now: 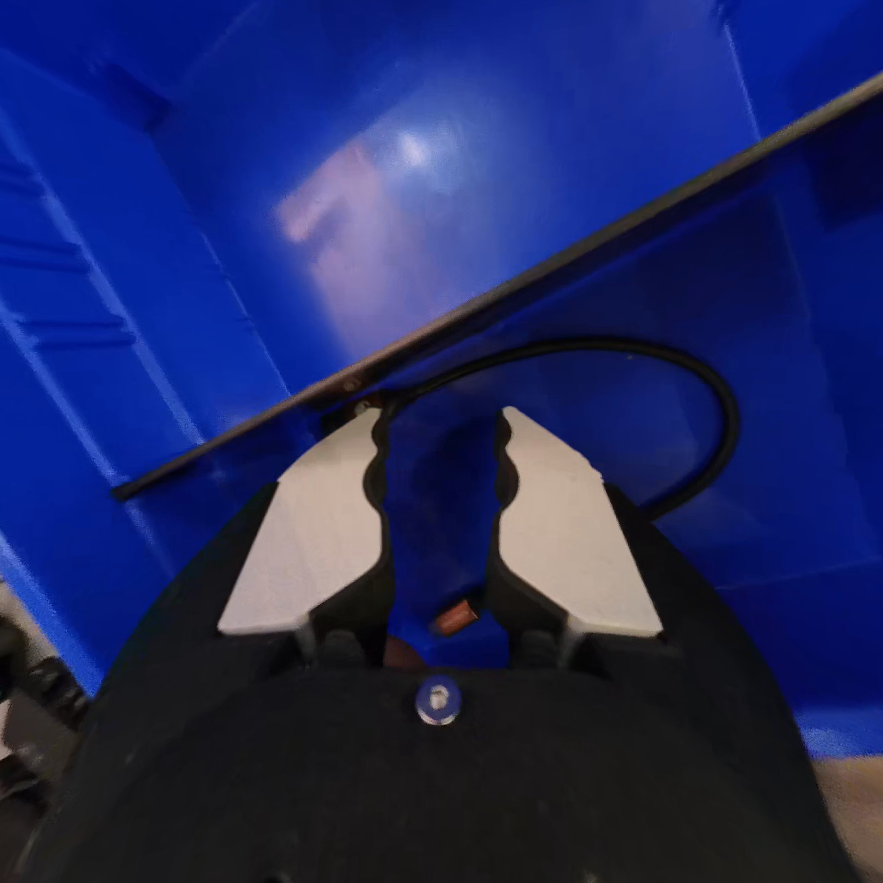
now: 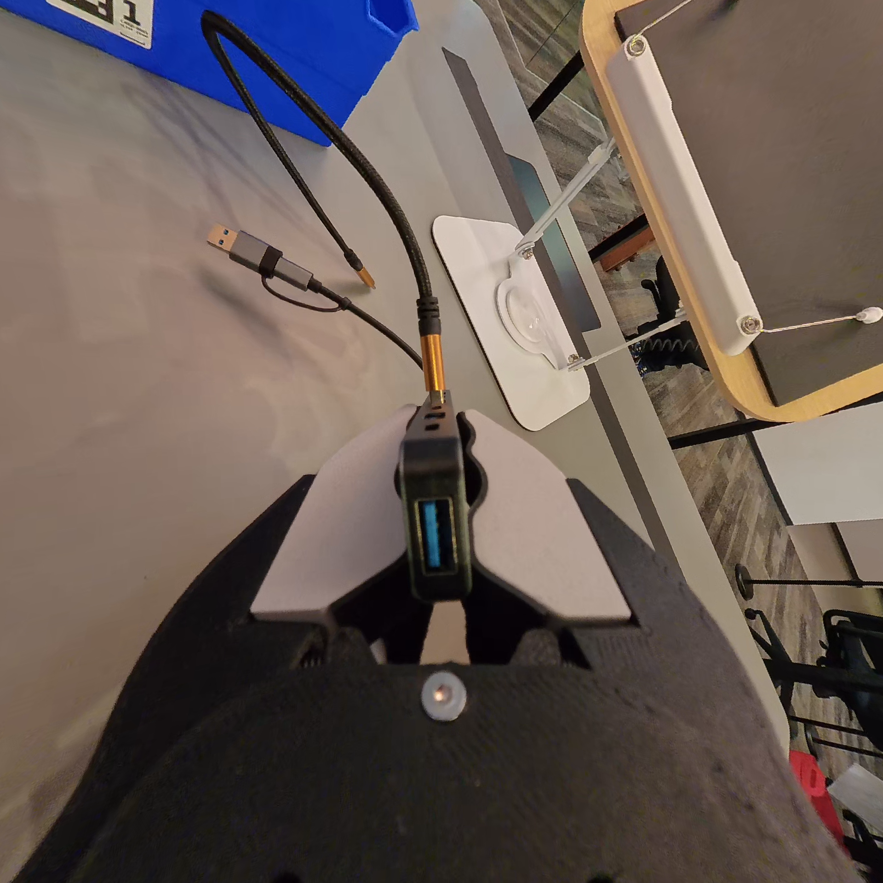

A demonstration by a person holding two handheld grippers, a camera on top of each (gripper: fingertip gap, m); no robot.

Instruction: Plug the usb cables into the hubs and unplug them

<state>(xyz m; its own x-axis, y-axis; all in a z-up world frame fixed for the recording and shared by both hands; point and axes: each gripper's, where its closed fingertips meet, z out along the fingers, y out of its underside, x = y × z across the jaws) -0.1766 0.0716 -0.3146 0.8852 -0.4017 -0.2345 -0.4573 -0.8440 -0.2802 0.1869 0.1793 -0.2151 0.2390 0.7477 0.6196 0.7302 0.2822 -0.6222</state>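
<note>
Hub (image 2: pixel 432 482) clamped in rt tongs (image 2: pixel 436 415) (cable (image 2: pixel 382 191) plugged in); lt tongs (image 1: pixel 442 415) parted, empty.

Both tools look the same in build. The left gripper (image 1: pixel 442 415) has a wide black body with a rough, matte surface that curves like a dome toward the camera. Its two fingers (image 1: pixel 310 525) have flat pale grey faces, shaped like wedges, with black wavy inner edges. One small silver screw (image 1: pixel 437 703) with a washer sits in the middle of the body. The right gripper (image 2: pixel 437 415) has the same black body, the same pale grey fingers (image 2: pixel 540 525), and the same screw (image 2: pixel 443 695).
</note>
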